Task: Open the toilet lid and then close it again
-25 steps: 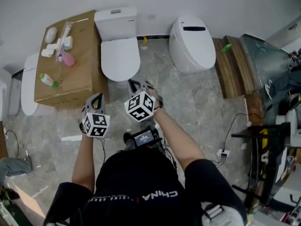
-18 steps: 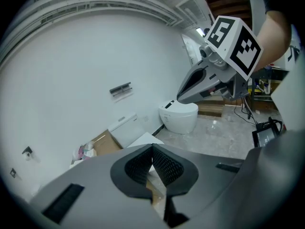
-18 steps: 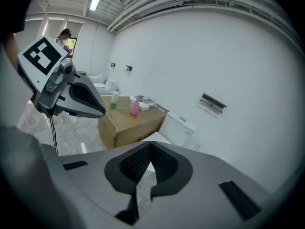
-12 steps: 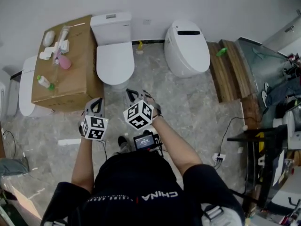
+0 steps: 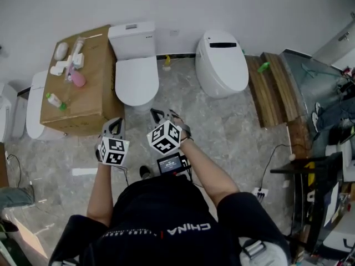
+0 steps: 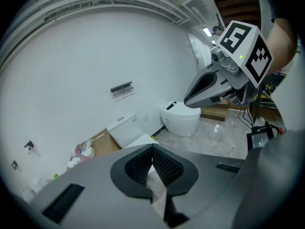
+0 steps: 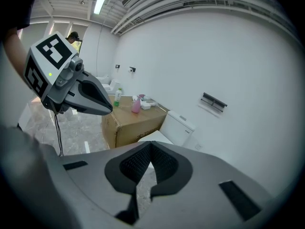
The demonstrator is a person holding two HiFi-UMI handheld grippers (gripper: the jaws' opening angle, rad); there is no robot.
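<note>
White porcelain stands straight ahead of you: the toilet (image 5: 136, 65) with the square tank (image 5: 132, 37) sits against the wall (image 5: 249, 4), and its lid (image 5: 136, 81) lies flat down, closed. Neither gripper touches it. Both hang above the grey stone floor (image 5: 222, 126), short of the toilet's front.

Your left gripper (image 5: 115, 122) has its jaws pressed together with nothing between them. Its own view shows the ribbed pads (image 6: 140, 165) meeting in a thin seam, with the pale edge of the lid just beyond the tips. Your right gripper (image 5: 156, 112) is likewise closed and empty, its pads (image 7: 138, 163) meeting, and it points toward the same toilet. The two grippers sit side by side, near one another but apart, the right one a little further forward in the head view.

Close beside the toilet on its left stands a cardboard box (image 5: 89, 101); whether the two touch I cannot tell. On the box are a pink bottle (image 5: 77, 78), a green-capped bottle (image 5: 55, 100) and some small white items (image 5: 61, 51). To the right, well apart, is a second, rounded toilet (image 5: 223, 65) with a dark strip on top, its lid down too — and past it wooden planks (image 5: 273, 87) lie on the floor. A small lit screen (image 5: 171, 163) sits at your chest.
</note>
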